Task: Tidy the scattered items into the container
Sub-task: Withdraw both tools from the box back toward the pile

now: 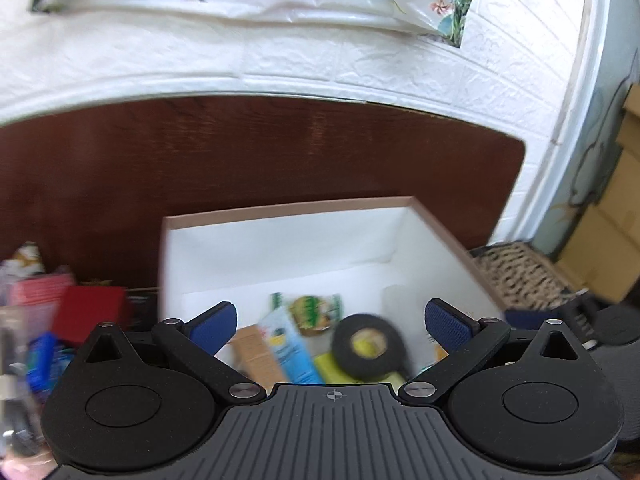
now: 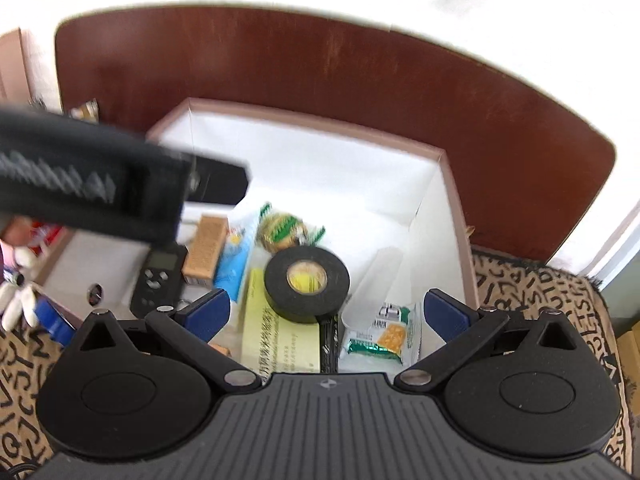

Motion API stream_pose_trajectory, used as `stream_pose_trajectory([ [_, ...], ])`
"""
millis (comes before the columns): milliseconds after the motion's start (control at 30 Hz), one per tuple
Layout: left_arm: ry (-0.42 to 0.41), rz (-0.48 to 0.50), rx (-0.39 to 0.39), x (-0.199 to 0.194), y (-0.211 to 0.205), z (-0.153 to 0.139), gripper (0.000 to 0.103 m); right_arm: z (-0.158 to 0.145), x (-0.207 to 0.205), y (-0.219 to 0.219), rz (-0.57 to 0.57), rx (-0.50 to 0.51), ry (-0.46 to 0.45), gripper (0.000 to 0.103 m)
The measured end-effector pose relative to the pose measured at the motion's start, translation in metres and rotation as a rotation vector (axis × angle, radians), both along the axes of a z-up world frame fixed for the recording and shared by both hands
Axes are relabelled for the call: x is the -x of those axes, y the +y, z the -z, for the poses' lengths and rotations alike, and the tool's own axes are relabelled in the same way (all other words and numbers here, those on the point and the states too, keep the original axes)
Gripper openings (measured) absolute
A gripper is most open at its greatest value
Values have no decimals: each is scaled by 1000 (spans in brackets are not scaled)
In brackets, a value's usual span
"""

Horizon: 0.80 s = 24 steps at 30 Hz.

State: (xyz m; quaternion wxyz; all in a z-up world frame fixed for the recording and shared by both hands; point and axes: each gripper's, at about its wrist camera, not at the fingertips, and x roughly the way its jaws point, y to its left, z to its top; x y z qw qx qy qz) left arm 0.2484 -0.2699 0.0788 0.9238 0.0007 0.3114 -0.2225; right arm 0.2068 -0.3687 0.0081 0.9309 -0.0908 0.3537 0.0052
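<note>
Fingers (image 2: 444, 312) spread wide on right gripper (image 2: 326, 312), empty | left gripper (image 1: 330, 320) likewise splayed, both angled down over white box (image 2: 452, 184) | black tape roll (image 2: 307, 284) lies inside, on yellow packet (image 2: 280, 340).

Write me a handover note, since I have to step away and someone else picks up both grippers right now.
Left gripper: jaws wide open, empty, above the near edge of the white box.
Right gripper: jaws wide open, empty, over the same box.
In the box: black tape roll on a yellow sheet, green snack packet, round green-striped snack, tan carton, blue pack, black remote.
Done: those items are in.
Left: a red box and the blurred clutter around it sit outside, left of the box.
</note>
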Motion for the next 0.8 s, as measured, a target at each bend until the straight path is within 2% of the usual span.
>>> stream_pose_trajectory([
  [200,-26,-8,-38,49,28,9,103,-7,47,13,18,-92,-95,103],
  [367,-45,-49,-61,98,65,31,103,4,96,31,25,-155,-145,103],
  [533,22,-136,-1,138,115,54,103,22,133,54,31,-209,-146,103],
  [800,52,-237,-18,194,180,73,103,37,168,118,-96,-184,-108,103],
])
